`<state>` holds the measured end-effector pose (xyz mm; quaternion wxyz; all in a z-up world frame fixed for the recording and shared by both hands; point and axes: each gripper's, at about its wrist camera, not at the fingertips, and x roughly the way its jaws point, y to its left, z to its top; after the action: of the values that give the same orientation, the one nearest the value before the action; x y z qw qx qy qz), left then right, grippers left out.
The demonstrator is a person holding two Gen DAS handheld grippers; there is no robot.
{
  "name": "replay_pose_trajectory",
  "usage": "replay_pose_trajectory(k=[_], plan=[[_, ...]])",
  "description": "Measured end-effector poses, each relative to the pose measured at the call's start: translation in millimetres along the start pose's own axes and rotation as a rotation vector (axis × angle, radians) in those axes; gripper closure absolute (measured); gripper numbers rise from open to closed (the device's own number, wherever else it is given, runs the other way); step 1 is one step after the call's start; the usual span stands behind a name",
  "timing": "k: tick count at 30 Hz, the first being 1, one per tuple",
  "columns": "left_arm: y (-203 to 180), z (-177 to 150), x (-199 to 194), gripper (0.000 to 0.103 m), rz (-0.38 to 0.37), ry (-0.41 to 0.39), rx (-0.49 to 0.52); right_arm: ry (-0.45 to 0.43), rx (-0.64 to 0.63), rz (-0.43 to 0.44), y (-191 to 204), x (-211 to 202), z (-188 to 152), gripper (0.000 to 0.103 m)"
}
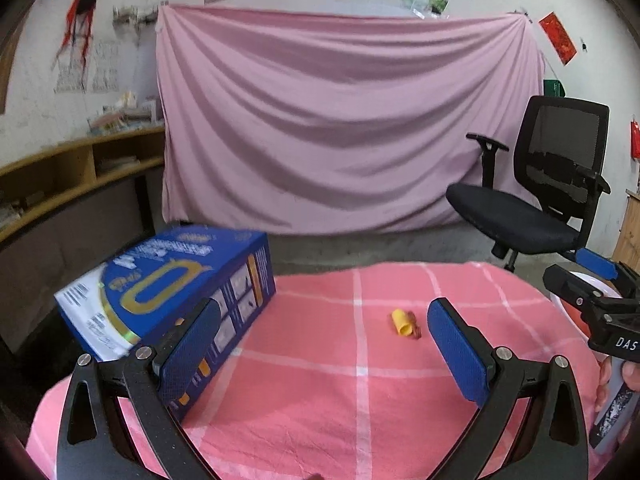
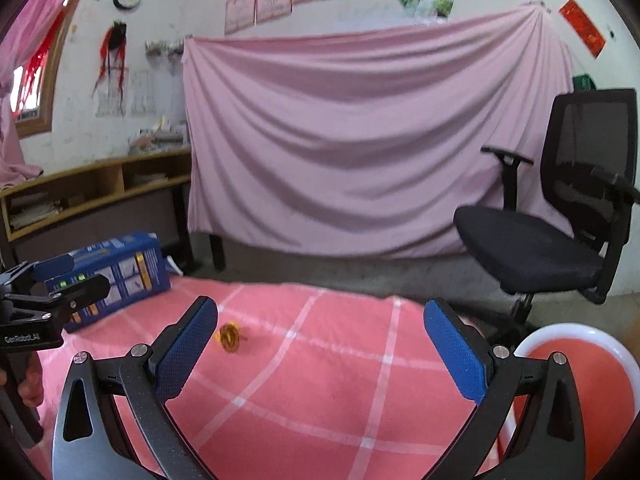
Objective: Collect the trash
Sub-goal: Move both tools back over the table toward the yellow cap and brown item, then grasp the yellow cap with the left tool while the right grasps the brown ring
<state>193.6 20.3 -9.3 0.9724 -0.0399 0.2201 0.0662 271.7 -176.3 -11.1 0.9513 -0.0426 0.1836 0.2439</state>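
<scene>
A small yellow and red crumpled wrapper (image 1: pixel 405 323) lies on the pink checked tablecloth (image 1: pixel 312 392); the right wrist view shows the wrapper (image 2: pixel 229 337) just beyond that gripper's left finger. My left gripper (image 1: pixel 324 340) is open, hovering above the cloth short of the wrapper, with nothing between its blue pads. My right gripper (image 2: pixel 320 344) is open too and holds nothing. A red bin with a white rim (image 2: pixel 576 364) sits at the table's right side. In the left wrist view the right gripper (image 1: pixel 592 280) shows at the right edge, over the white rim (image 1: pixel 596 282).
A blue box (image 1: pixel 168 288) lies on the table's left corner, close to my left gripper's left finger. A black office chair (image 2: pixel 560 216) stands right of the table. A pink sheet (image 1: pixel 344 120) hangs on the back wall, beside a wooden shelf (image 1: pixel 72 176).
</scene>
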Motion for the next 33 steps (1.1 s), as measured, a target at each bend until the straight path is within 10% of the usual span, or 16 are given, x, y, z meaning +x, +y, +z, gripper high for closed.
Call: replay_pose_trajectory(k=[6, 15, 29, 33], plan=[[7, 4, 18, 0.005, -0.02, 0.093, -0.031, 0.156, -0.035, 0.064, 7, 31, -4, 0.021], [7, 0, 50, 0.046, -0.043, 0.283, -0.049, 0.386, -0.089, 0.217, 25, 77, -13, 0.041], [17, 2, 72, 0.047, -0.059, 0.406, -0.109, 0.5, -0.127, 0.323, 52, 116, -14, 0.062], [12, 3, 73, 0.047, -0.076, 0.41, -0.094, 0.508, -0.114, 0.344, 51, 120, -13, 0.085]])
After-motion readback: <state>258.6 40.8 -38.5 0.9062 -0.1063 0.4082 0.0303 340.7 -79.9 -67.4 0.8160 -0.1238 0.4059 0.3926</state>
